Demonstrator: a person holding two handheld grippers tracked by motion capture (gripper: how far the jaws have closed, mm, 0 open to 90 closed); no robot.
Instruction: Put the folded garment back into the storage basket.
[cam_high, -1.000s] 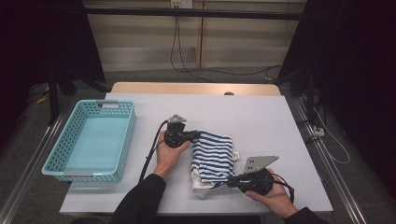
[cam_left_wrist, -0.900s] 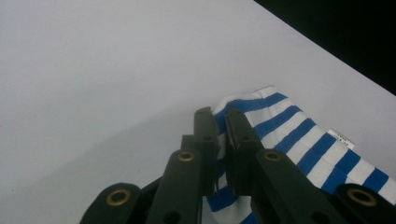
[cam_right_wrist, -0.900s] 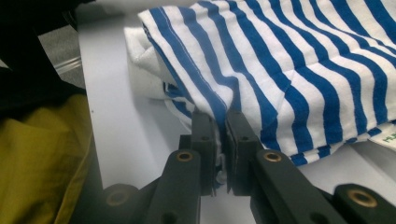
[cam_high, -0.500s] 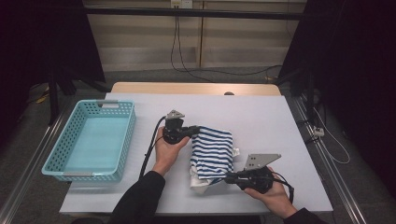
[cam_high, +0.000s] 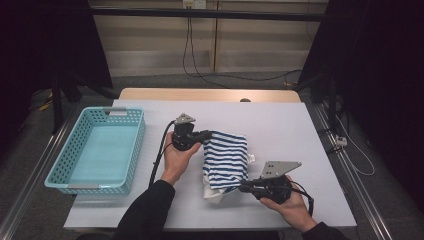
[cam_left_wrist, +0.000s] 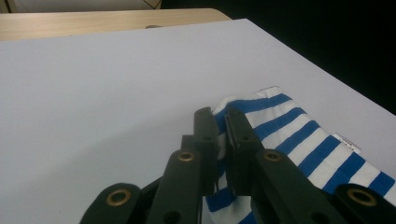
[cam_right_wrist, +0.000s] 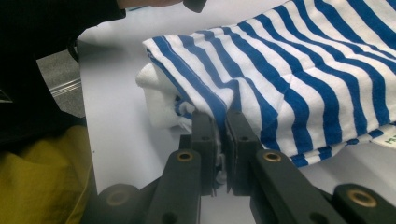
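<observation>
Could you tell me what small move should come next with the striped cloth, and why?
Probably lift both tools together and carry the striped cloth left toward the turquoise basket. The left tool pinches its far corner, the right tool its near edge, and the cloth looks folded already.

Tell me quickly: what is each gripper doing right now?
Left gripper: closed on the striped cloth.
Right gripper: closed on the striped cloth's near edge.

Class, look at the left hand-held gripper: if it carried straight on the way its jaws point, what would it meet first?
The left hand-held gripper is shut on an edge of the blue-and-white striped folded cloth, so it would push into that cloth first. Beyond it lies the bare white tabletop, as far as depth can be judged.
</observation>
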